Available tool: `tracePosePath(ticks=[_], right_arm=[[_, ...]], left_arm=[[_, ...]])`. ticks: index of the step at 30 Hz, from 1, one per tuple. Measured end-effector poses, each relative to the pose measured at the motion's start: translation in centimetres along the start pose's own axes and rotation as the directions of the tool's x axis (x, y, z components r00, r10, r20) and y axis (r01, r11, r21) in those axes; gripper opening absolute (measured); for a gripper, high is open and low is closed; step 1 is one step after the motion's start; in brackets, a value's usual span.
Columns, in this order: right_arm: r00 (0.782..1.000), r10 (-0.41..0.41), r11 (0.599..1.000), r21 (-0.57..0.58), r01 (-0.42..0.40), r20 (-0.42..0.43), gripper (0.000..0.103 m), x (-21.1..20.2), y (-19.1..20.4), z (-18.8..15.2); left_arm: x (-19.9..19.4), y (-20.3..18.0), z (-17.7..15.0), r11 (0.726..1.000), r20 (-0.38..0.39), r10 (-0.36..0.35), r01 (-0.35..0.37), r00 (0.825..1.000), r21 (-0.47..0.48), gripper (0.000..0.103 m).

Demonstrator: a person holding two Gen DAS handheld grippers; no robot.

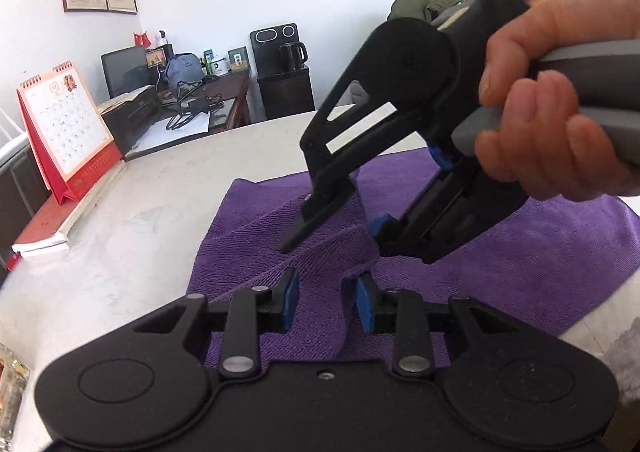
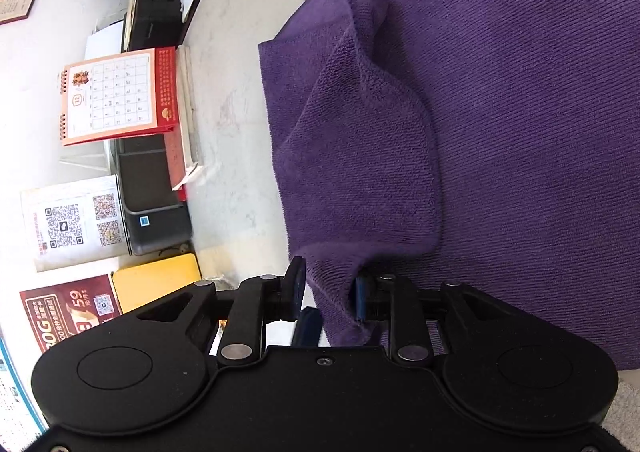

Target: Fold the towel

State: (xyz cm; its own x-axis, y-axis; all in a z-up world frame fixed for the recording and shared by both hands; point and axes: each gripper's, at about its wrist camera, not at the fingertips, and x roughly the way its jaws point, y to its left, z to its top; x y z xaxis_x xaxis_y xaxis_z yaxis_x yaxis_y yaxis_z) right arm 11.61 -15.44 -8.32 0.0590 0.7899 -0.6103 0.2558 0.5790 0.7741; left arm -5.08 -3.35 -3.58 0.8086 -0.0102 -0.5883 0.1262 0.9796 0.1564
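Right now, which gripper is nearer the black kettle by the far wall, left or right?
Right. The right gripper reaches over the towel ahead of the left gripper, on the side of the kettle; the left gripper sits at the towel's near edge, farther back.

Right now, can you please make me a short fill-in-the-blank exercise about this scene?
1. The towel on the table is ____ in colour.
2. The calendar stands on a stack of ____.
3. The pads of the left gripper are ____ in colour.

Missing words: purple; books; blue
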Motion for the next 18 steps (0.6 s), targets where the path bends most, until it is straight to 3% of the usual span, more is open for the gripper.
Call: tracePosePath(ticks=[4, 12, 14, 18], right_arm=[[1.0, -0.017, 1.0, -0.018, 0.017, 0.003, 0.024, -0.3, -0.1, -0.1], [0.996, -0.079, 0.965, -0.247, 0.086, 0.038, 0.024, -1.9, 1.4, -0.1], [0.998, -0.063, 0.962, -0.265, 0.066, 0.02, 0.013, -1.8, 1.6, -0.1], [0.999, -0.03, 0.97, -0.241, 0.023, -0.023, 0.006, -1.2, 1.4, -0.1]], left_arm=[[0.4, 0.7, -0.2, 1.0, -0.012, -0.024, 0.024, 1.0, -0.015, 0.003], [-0.8, 1.9, 0.1, 0.998, 0.024, -0.055, 0.056, 0.998, -0.011, 0.002], [-0.8, 2.1, 0.1, 0.998, 0.013, -0.061, 0.062, 0.998, -0.003, 0.002], [-1.0, 2.0, 0.0, 0.998, 0.002, -0.055, 0.055, 0.998, 0.018, 0.004]])
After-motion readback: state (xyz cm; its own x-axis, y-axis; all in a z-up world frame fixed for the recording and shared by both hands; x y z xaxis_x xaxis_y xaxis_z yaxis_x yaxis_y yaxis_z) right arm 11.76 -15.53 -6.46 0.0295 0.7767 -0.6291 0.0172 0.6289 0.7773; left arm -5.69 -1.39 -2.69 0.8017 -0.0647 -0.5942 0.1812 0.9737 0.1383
